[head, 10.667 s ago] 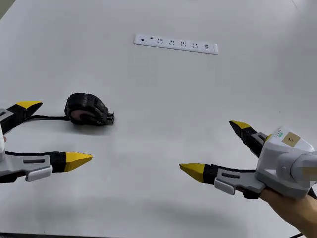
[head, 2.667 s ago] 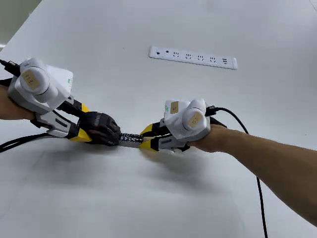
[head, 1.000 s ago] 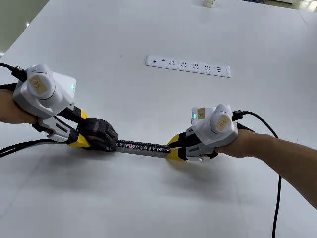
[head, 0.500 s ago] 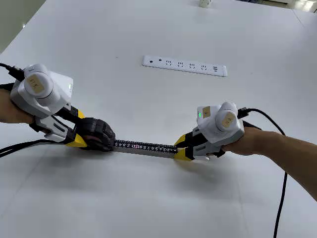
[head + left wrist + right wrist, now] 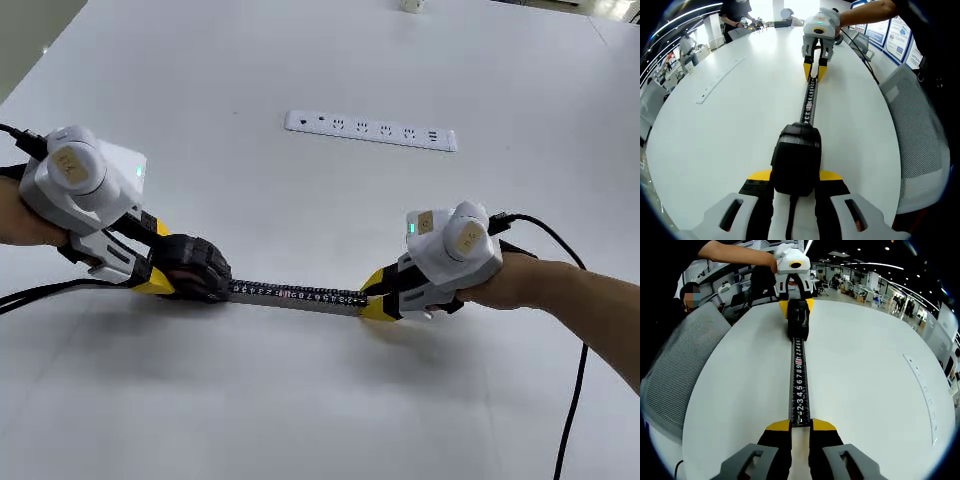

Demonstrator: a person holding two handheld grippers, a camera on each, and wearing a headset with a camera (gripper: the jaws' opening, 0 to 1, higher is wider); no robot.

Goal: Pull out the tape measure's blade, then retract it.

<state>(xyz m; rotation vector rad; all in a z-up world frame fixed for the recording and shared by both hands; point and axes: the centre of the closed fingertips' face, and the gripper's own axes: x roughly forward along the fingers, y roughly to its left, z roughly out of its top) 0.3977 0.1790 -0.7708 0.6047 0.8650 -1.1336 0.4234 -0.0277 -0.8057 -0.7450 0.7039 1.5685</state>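
Fingers (image 5: 152, 284) of the left gripper (image 5: 160, 256) are clamped around a black tape measure (image 5: 192, 268), while those of the right gripper (image 5: 372, 294) are pinched on the free end of its blade (image 5: 300, 295), at a workbench. The white tabletop (image 5: 300, 400) carries everything, with the two hand-held grippers well apart and facing each other across it. A grey mesh office chair (image 5: 920, 135) stands beside the tabletop's edge, seen in both gripper views. The person's bare forearm (image 5: 580, 315) reaches in behind the right gripper. A white power strip (image 5: 370, 131) lies flat farther back on the tabletop, well apart from both grippers, its long side roughly parallel to the blade. The tape measure sits on the tabletop between the left fingers' yellow tips, its case gripped on both sides and its mouth pointing toward the right gripper. From that mouth the blade runs straight and low over the tabletop to the right gripper. It is dark with white numerals that, in the right gripper view, climb toward the case. The blade's very tip is hidden between the right fingers.
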